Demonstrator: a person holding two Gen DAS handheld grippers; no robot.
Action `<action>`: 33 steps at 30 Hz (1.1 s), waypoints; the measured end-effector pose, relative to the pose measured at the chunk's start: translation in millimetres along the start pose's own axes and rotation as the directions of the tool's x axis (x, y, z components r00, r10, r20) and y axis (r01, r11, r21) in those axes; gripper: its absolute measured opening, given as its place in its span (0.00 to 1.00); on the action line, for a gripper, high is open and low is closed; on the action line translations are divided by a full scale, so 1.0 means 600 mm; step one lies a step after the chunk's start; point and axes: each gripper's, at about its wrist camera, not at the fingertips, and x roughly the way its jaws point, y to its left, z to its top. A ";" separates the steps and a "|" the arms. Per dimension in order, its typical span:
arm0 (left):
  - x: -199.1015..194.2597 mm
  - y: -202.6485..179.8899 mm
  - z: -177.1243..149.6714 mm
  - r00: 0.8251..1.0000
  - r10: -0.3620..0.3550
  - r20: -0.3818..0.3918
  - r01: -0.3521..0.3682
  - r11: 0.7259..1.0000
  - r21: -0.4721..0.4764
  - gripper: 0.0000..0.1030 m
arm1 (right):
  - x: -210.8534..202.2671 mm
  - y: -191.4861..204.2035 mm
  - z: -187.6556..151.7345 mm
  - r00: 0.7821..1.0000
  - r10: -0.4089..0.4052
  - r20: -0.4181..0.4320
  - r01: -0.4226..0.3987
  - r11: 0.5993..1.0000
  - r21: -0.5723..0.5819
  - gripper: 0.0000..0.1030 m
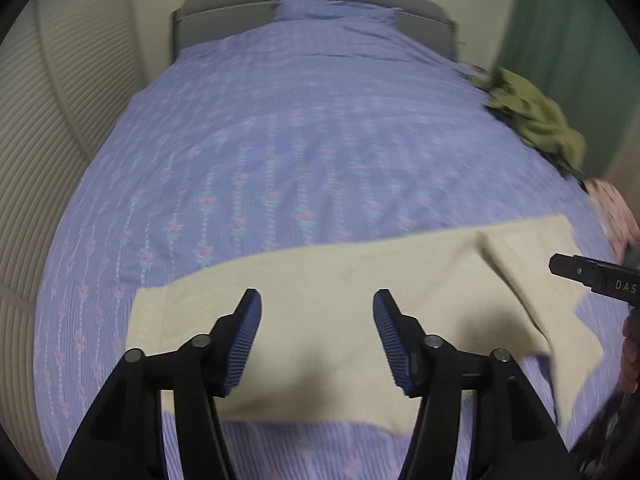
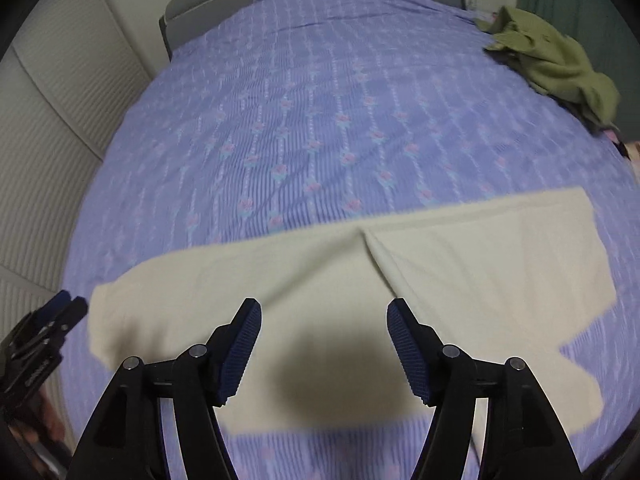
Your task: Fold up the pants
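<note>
Cream pants (image 1: 320, 280) lie flat across the near part of a bed, folded lengthwise, with a diagonal crease toward the right; they also show in the right wrist view (image 2: 340, 280). My left gripper (image 1: 317, 304) is open and empty, hovering above the pants' middle. My right gripper (image 2: 324, 312) is open and empty above the pants, left of the crease (image 2: 380, 264). The right gripper's tip shows at the right edge of the left wrist view (image 1: 560, 266). The left gripper shows at the lower left of the right wrist view (image 2: 64, 308).
The bed has a purple flowered cover (image 1: 280, 140) and a grey headboard (image 1: 224, 4). A crumpled green garment (image 2: 556, 60) lies at the bed's far right edge. A ribbed white wall (image 1: 48, 140) runs along the left side. A pink patterned item (image 1: 616, 208) sits at the right.
</note>
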 end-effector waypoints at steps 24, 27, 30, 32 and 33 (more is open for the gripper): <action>-0.135 -0.371 -0.239 0.991 -0.060 -0.123 0.073 0.992 0.103 0.88 | -0.209 -0.292 -0.319 0.996 -0.029 -0.079 0.037 0.995 0.090 0.64; -0.131 -0.402 -0.271 0.988 -0.005 -0.156 0.005 1.000 0.001 0.88 | -0.195 -0.327 -0.325 0.993 -0.013 -0.117 0.013 1.000 0.004 0.64; -0.122 -0.430 -0.301 0.981 0.034 -0.189 -0.049 0.996 -0.076 0.88 | -0.170 -0.362 -0.331 0.988 0.026 -0.153 -0.038 0.996 -0.077 0.64; -0.119 -0.448 -0.318 0.975 0.061 -0.213 -0.089 0.988 -0.127 0.88 | -0.150 -0.376 -0.339 0.980 0.036 -0.195 -0.061 0.990 -0.124 0.64; -0.118 -0.455 -0.324 0.973 0.059 -0.225 -0.093 0.985 -0.144 0.88 | -0.142 -0.378 -0.342 0.977 0.038 -0.208 -0.070 0.987 -0.147 0.64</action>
